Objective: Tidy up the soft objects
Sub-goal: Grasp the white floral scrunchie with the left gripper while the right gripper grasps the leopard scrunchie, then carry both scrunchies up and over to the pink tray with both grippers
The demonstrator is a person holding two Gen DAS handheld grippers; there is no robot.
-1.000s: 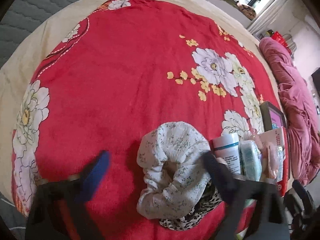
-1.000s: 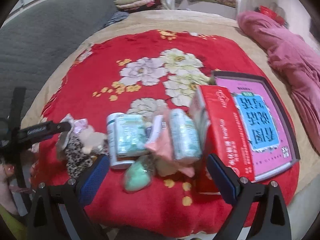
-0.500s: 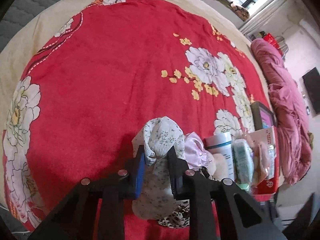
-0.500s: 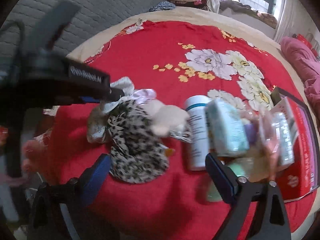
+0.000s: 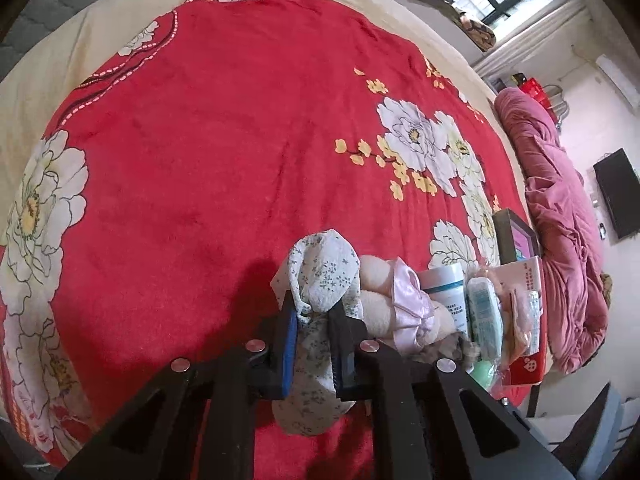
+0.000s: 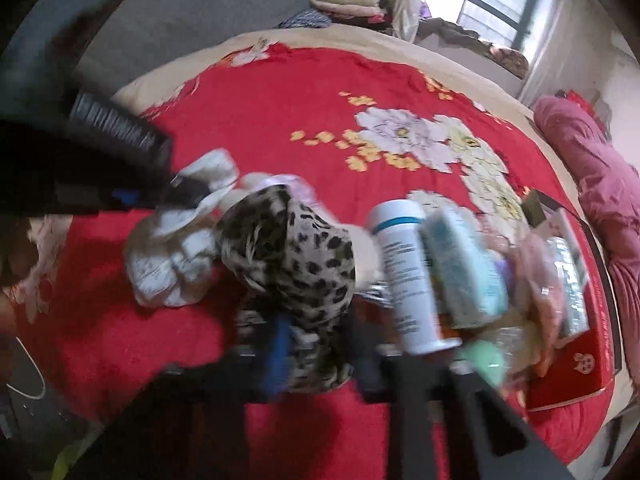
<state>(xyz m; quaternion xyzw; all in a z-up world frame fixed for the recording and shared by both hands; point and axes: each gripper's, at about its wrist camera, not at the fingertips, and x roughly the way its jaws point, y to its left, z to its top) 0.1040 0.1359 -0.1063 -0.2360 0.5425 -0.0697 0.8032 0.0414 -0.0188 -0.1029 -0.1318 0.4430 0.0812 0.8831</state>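
Note:
On the red flowered blanket (image 5: 200, 160) lies a white floral cloth (image 5: 324, 268); my left gripper (image 5: 314, 312) is shut on a raised fold of it. The right wrist view shows the same cloth (image 6: 172, 256) with the left gripper (image 6: 176, 188) reaching in from the left. Beside it lies a leopard-print cloth (image 6: 304, 256). My right gripper (image 6: 320, 344) is closing, and its pads pinch the cloth's near end. A cream plush toy with a pink satin frill (image 5: 384, 296) lies against the floral cloth.
Right of the cloths lie a white bottle (image 6: 404, 264), a tissue pack (image 5: 484, 312), a red box (image 5: 528, 360) and a framed picture (image 5: 514, 236). A pink quilt (image 5: 560, 240) is bunched along the bed's right edge. The blanket stretches far to the left and back.
My left jaws closed on the floral cloth and gathered up a fold. My right gripper swung left from the bottles to the leopard-print cloth, and its wide jaws closed on it.

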